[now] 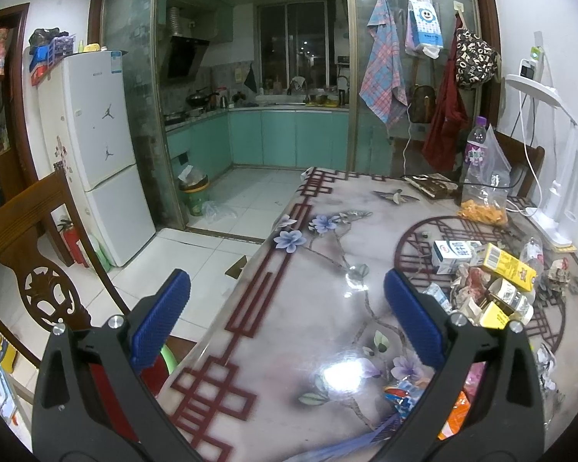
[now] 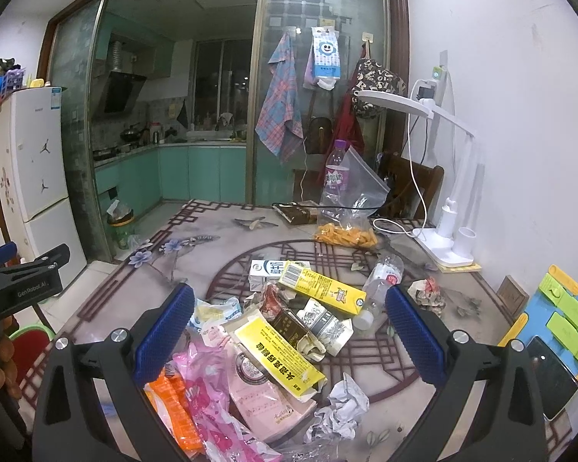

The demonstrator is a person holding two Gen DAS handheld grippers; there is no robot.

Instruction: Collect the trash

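A heap of trash (image 2: 289, 319) lies on the patterned table: yellow cartons, a white milk carton (image 2: 267, 269), a crushed clear bottle (image 2: 379, 283), pink wrappers, an orange packet and crumpled paper (image 2: 339, 408). My right gripper (image 2: 289, 323) hovers open over the heap with nothing between its blue pads. My left gripper (image 1: 287, 308) is open above the table's left edge, with the same trash pile (image 1: 489, 281) to its right. In the right wrist view the left gripper (image 2: 23, 281) appears at far left, held by a hand.
At the back of the table (image 1: 327, 254) stand a purple-labelled bottle (image 2: 337, 171), a clear bag of orange snacks (image 2: 346, 231) and a white desk lamp (image 2: 443, 200). A phone (image 2: 551, 377) lies at right. A wooden chair (image 1: 31, 254) and a bin (image 1: 194, 192) are left.
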